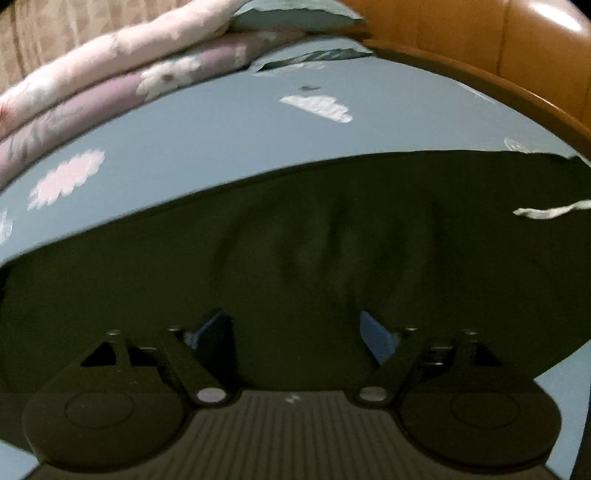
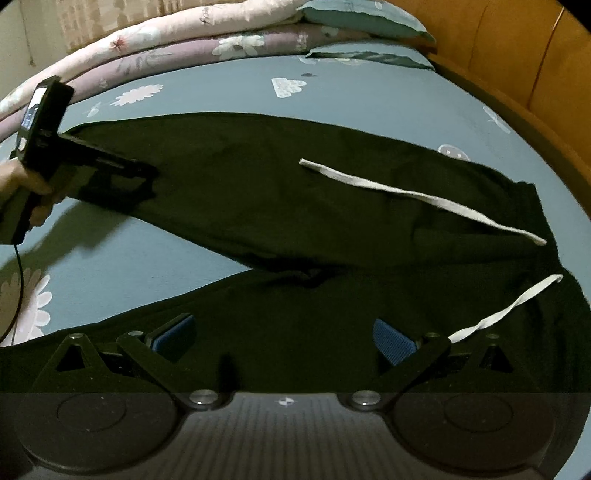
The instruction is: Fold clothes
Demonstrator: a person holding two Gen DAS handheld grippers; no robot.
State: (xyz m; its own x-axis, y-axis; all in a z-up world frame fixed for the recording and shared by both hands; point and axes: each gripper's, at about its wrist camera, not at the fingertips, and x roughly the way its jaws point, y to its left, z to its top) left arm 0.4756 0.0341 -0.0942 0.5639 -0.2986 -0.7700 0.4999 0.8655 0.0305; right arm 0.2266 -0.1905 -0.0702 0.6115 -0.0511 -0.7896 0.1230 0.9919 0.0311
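Note:
Dark green trousers [image 2: 258, 192] lie spread on a blue bedsheet [image 2: 221, 88], two legs running left and the waist at the right. Two white drawstrings [image 2: 406, 194] [image 2: 509, 306] lie across the waist end. My right gripper [image 2: 282, 336] is open, its blue pads wide apart just over the near leg. A hand holds my left gripper [image 2: 147, 181] at the far leg's left end. In the left wrist view that gripper [image 1: 295, 332] is open above the dark trousers [image 1: 332, 240], with one drawstring [image 1: 546, 211] at the right.
Folded pink and purple floral quilts [image 2: 184, 37] and a teal pillow [image 2: 362, 18] lie along the bed's far side. A wooden headboard [image 2: 517, 55] curves round the right. A thin cable [image 2: 18, 277] hangs from the left gripper's handle.

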